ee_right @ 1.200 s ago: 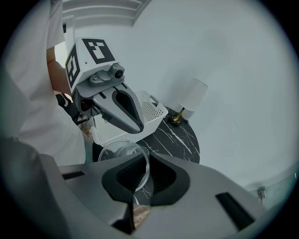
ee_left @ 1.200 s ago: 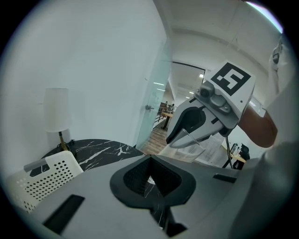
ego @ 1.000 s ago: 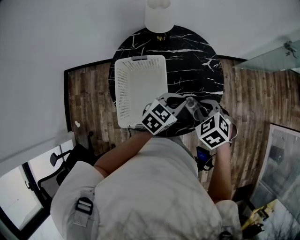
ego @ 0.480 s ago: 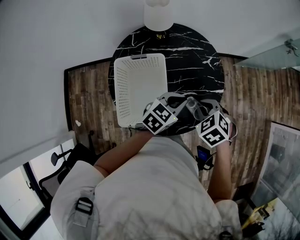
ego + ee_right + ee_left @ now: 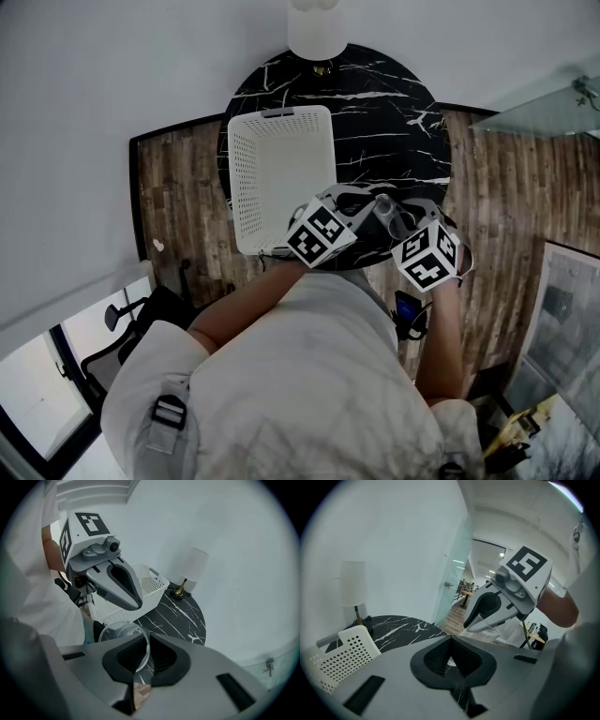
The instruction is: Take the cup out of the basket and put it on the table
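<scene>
Head view
Table: one round black marble table point(image 5: 394, 103), standing on a wood-plank floor point(image 5: 178, 206).
Basket: one white perforated basket point(image 5: 246, 178) on the left part of the table; nothing shows inside it.
Lamp: one white-shaded lamp point(image 5: 317, 28) at the table's far edge.
Claws: two, each with one marker cube; the left claw point(image 5: 352, 202) and the right claw point(image 5: 398, 220) are close together over the table's near edge.
Cup: one clear cup point(image 5: 383, 206), outside the basket, between the two claws.

Left gripper view
Left claw: its jaws point(image 5: 452, 660) are closed together with nothing between them.
Right claw: it shows ahead and above point(image 5: 474, 620), with the clear cup point(image 5: 494, 623) at its tips.
Surroundings: the basket is at lower left, the lamp is behind it, and the marble top runs between them.

Right gripper view
Right claw: its jaws point(image 5: 136, 665) are closed on the cup's wall, with the rim point(image 5: 117, 632) standing up just left of the jaws.
Cup position: it is held in the air over the table's near edge, apart from the basket.
Left claw: it point(image 5: 129, 597) points down just above the cup's rim, and whether the two touch cannot be told.
Basket: it is beyond the left claw, on the table.
</scene>
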The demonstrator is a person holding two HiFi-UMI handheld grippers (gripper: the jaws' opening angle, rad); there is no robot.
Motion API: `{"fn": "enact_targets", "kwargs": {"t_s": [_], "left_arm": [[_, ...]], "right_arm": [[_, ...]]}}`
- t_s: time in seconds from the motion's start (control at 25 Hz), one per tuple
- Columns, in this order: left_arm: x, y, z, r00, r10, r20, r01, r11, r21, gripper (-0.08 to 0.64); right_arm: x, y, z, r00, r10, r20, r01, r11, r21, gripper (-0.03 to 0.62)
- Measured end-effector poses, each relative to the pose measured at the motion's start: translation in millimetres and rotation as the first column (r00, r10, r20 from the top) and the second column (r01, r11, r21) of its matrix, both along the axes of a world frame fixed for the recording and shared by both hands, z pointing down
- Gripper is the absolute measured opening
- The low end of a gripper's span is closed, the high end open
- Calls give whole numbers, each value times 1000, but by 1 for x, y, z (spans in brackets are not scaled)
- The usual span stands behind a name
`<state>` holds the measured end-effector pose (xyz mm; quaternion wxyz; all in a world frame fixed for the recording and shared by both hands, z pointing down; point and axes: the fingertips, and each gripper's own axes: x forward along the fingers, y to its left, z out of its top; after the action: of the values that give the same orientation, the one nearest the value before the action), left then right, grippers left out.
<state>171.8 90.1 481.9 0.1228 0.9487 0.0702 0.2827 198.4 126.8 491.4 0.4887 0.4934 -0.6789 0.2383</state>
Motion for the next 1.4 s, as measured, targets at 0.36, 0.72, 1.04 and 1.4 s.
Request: {"fn": "enact_targets", "kwargs": {"t_s": [0.36, 0.72, 1.04, 1.4], "left_arm": [[4, -1, 6, 1000, 17, 3, -17, 1000, -12, 6], [11, -3, 9, 999, 34, -10, -34, 999, -24, 6], [19, -5, 12, 999, 42, -26, -43, 998, -39, 6], [25, -5, 13, 998, 43, -40, -45, 997, -55, 6]], "right_arm": [[4, -2, 14, 1000, 13, 16, -12, 1000, -21, 26], [11, -6, 28, 999, 29, 33, -28, 999, -40, 26], [18, -7, 45, 998, 40, 45, -37, 997, -66, 26], [22, -8, 61, 997, 46, 58, -41, 995, -90, 26]]}}
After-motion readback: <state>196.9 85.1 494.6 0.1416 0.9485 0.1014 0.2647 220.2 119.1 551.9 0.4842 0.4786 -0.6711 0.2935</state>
